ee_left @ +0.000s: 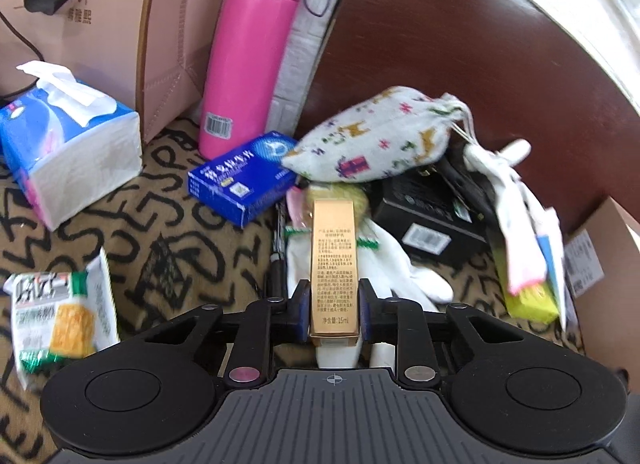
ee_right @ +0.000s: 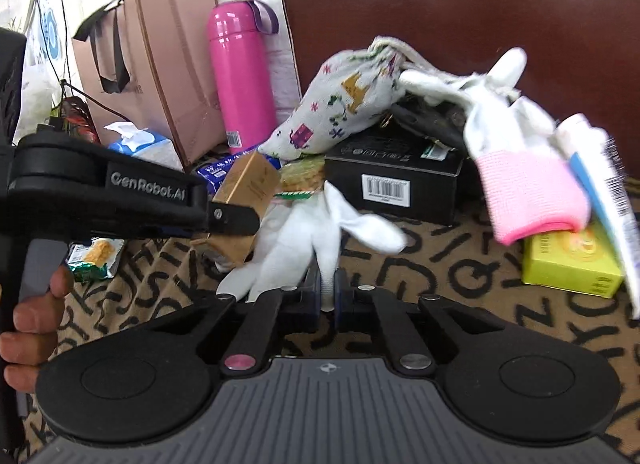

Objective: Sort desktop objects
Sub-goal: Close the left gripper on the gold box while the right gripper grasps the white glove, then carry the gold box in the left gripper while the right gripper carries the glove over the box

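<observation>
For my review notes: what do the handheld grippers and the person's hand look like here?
Both grippers, left gripper and right gripper, are matte black linkages with blue-padded jaws, two round black discs and a ribbed grey plate bearing a crosshair mark. The left one carries white "GenRobot.AI" lettering on its side. The hand on its grey handle is bare, no sleeve visible.

A dark brown chair back (ee_left: 460,44) stands behind the letter-patterned cloth (ee_left: 168,232).
</observation>
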